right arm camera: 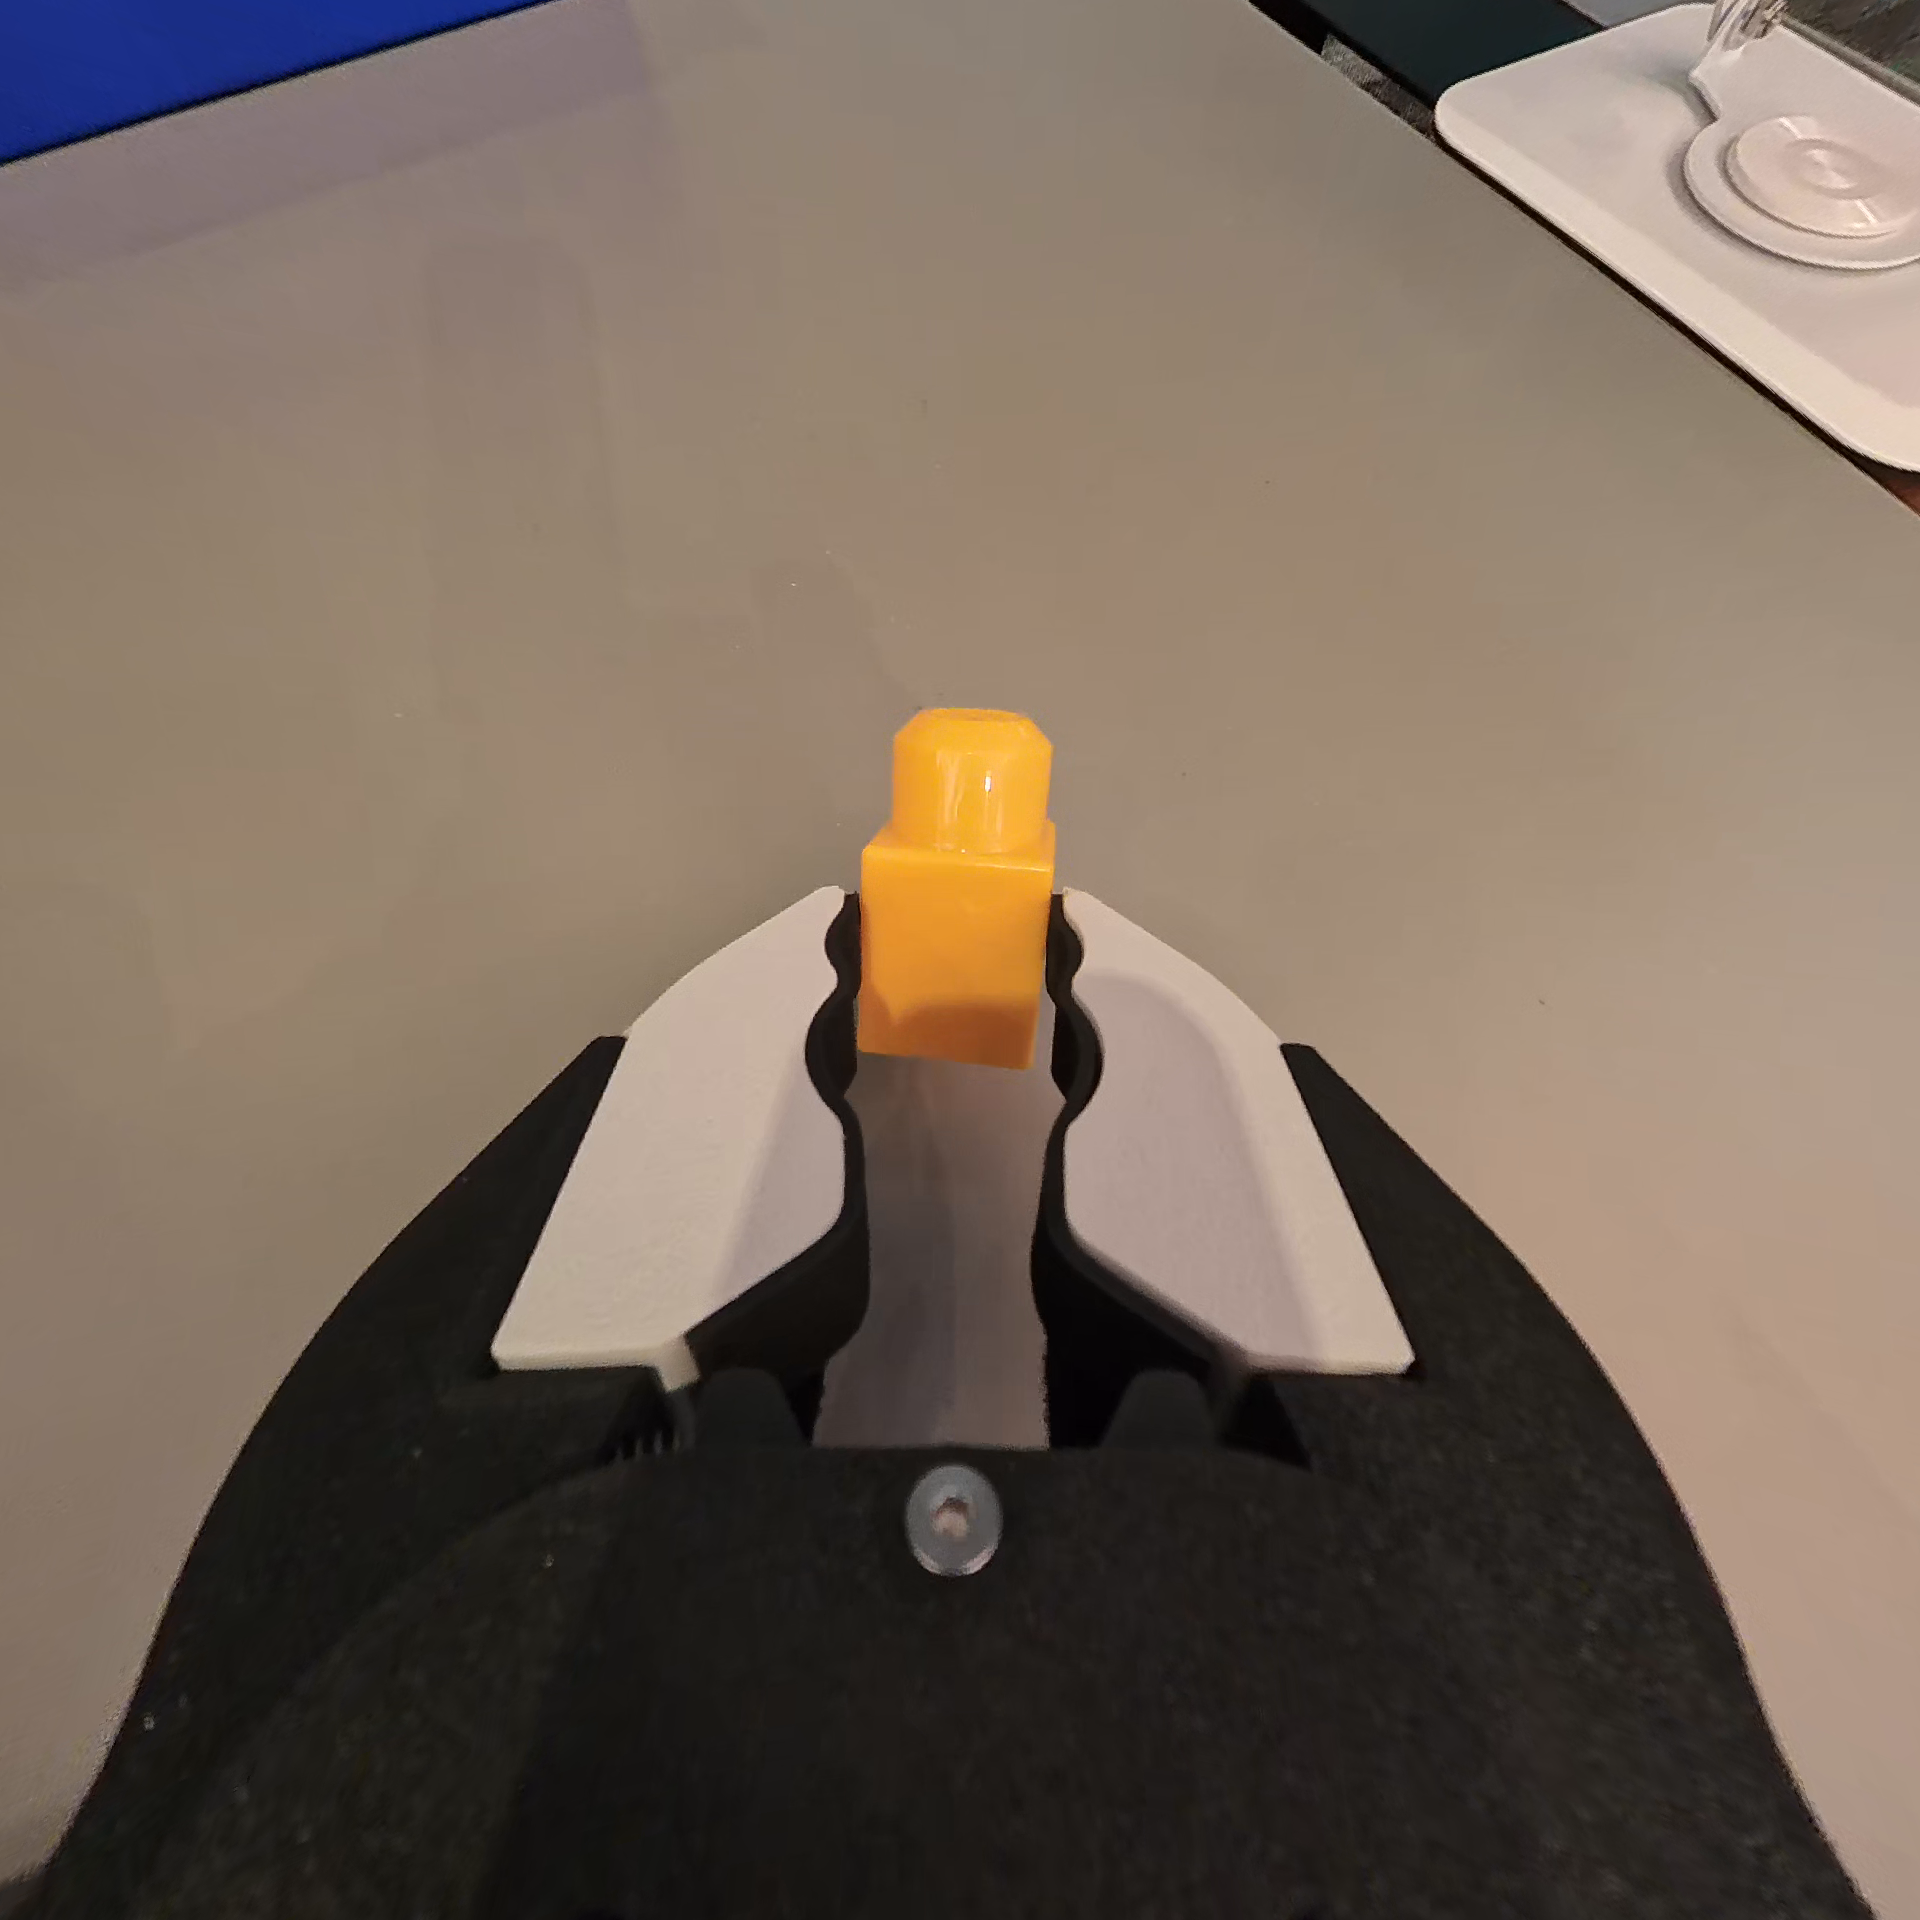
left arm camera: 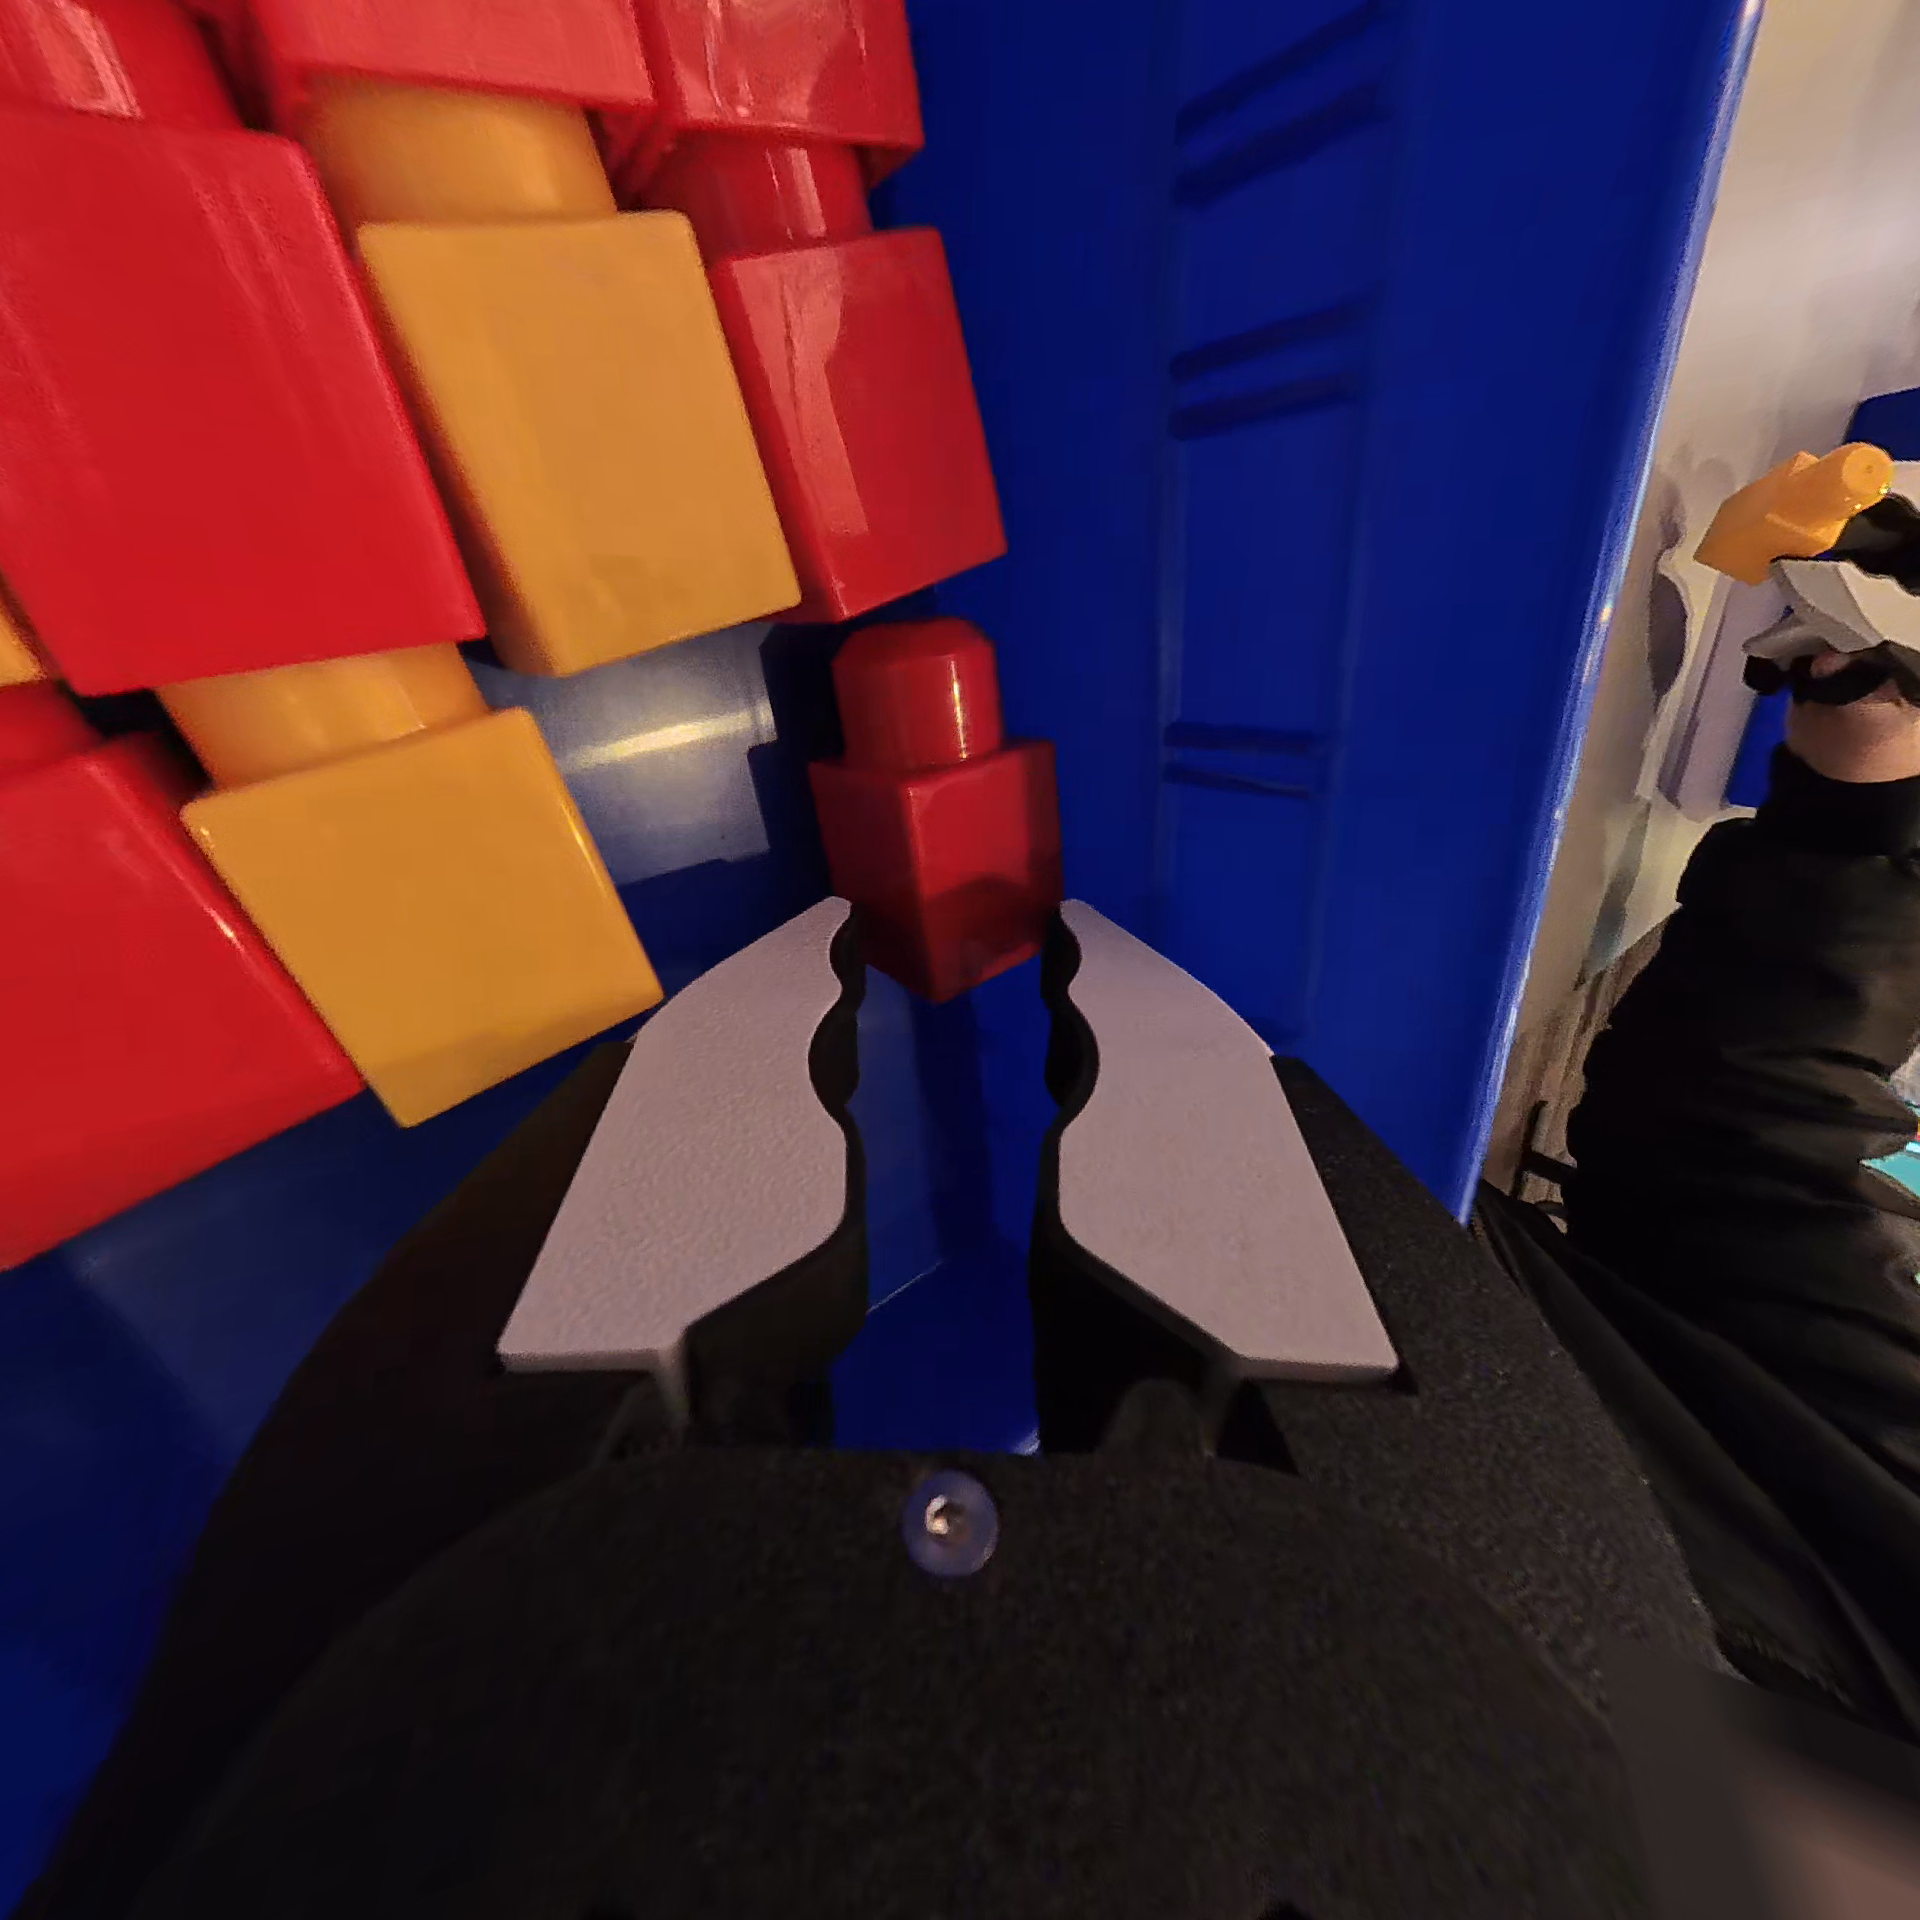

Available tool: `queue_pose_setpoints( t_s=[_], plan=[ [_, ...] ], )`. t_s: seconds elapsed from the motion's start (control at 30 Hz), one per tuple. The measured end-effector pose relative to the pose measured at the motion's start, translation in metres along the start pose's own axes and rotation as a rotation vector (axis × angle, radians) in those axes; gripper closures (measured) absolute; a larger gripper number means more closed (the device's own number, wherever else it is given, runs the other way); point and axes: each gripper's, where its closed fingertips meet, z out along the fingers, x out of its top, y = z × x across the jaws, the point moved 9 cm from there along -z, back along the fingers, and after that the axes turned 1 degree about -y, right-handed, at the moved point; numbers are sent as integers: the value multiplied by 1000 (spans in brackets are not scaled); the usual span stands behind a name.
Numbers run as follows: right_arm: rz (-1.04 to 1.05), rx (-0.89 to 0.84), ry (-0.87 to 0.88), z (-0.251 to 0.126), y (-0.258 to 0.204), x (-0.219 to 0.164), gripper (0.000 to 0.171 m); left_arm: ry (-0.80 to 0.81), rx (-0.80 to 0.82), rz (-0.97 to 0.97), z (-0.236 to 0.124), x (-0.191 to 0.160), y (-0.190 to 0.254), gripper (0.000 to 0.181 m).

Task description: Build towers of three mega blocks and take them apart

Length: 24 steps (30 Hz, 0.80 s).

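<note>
The blue bin (left arm camera: 1299, 520) fills most of your left wrist view; its ribbed inner wall rises far and right of the fingers. To the left, a heap of red and yellow blocks (left arm camera: 416, 468) crowds the bin, single-stud pieces lying tilted against each other, studs pointing up and to the left.

The grey table (right arm camera: 935, 416) fills your right wrist view, bare around the fingers. A white tray (right arm camera: 1621, 260) sits at the far right corner, with a round white disc on it. A strip of blue shows at the far left edge.

At the right edge of the left wrist view, a person's dark sleeve (left arm camera: 1745, 1039) leads up to your other tool.

Your left gripper (left arm camera: 954, 914) is inside the bin, clamped on a red block (left arm camera: 935, 862). The fingertips pinch its lower body from both sides; the stud points away from you, near the heap but apart from it.

Your right gripper (right arm camera: 952, 914) is over the table, closed on a yellow block (right arm camera: 956, 935). The block sits upright between the tips, stud pointing away. The same yellow block (left arm camera: 1787, 514) shows far right in the left wrist view, outside the bin.
</note>
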Motion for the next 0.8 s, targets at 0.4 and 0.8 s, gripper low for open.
queue_pose_setpoints(
  t_s=[0.4, 0.8],
  plan=[
    [-28, 4, -11, -3, 1, -1, 138, -66, -17, -16, -12, -19, -7, 157],
    [-41, 12, -6, -4, 1, -1, 138, 37, 124, 4, -25, -5, 11, 137]
  ],
)
